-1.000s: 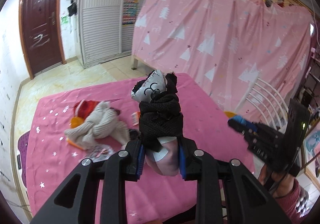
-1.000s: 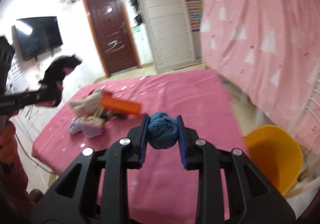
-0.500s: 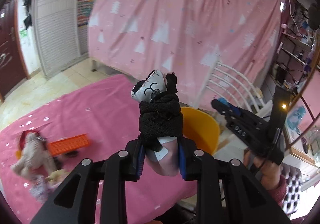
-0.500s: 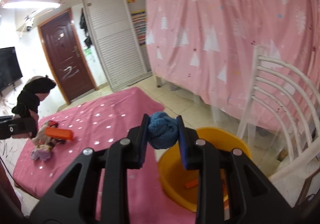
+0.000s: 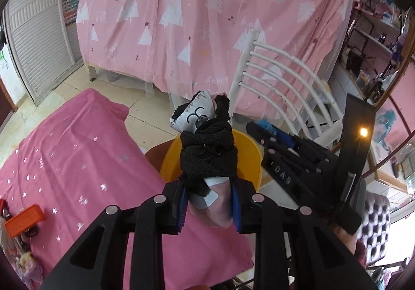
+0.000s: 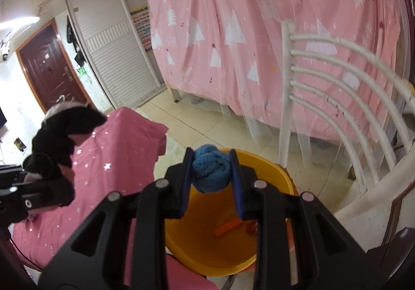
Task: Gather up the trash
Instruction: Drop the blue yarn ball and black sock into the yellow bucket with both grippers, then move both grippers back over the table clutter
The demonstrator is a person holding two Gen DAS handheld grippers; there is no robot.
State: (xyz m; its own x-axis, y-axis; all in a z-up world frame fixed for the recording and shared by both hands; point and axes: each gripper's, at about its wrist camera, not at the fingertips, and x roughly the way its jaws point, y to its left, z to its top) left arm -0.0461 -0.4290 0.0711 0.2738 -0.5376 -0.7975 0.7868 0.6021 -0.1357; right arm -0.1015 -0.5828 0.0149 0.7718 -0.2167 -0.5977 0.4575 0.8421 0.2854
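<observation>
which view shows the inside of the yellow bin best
The right wrist view: the yellow bin opens toward the camera, showing orange scraps inside. In the left wrist view, the black-and-white bundle covers most of it.

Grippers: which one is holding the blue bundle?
The right gripper holds the blue knitted bundle; the left gripper holds a black-and-white cloth bundle.

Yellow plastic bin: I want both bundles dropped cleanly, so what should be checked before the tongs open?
1. Right tongs grip the blue knitted ball: ok.
2. Blue ball above the yellow plastic bin opening: ok.
3. Left tongs grip the black-and-white cloth bundle: ok.
4. Black bundle over the bin: cannot tell.
5. Room in bin, only small orange scraps inside: ok.
</observation>
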